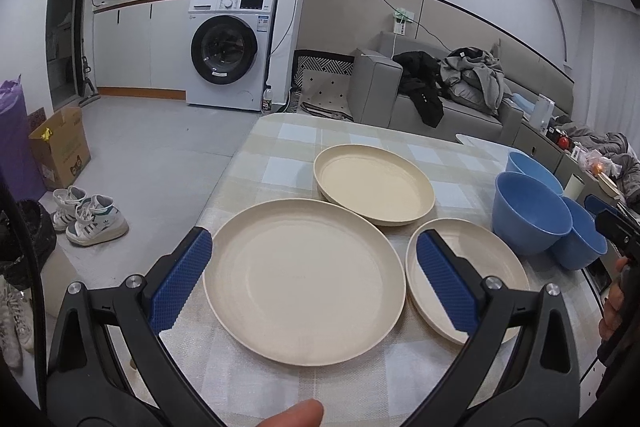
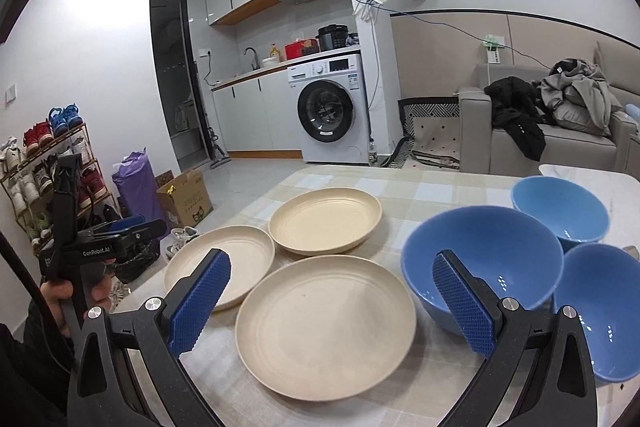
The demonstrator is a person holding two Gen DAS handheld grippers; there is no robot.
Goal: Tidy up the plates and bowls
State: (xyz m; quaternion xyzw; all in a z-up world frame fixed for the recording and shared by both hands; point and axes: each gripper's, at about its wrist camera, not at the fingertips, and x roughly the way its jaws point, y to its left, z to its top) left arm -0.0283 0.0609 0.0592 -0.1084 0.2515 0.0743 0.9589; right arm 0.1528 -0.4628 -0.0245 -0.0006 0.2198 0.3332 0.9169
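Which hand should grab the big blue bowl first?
The right gripper, probably. It is open, and the big blue bowl sits just by its right finger. The left gripper is open over the cream plate, farther from the bowls.

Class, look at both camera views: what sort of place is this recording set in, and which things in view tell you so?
Most likely a small studio flat, with kitchen and living area in one room. A washing machine stands under a kitchen counter with a tap, a grey sofa piled with clothes sits nearby, and a shoe rack stands by the wall.
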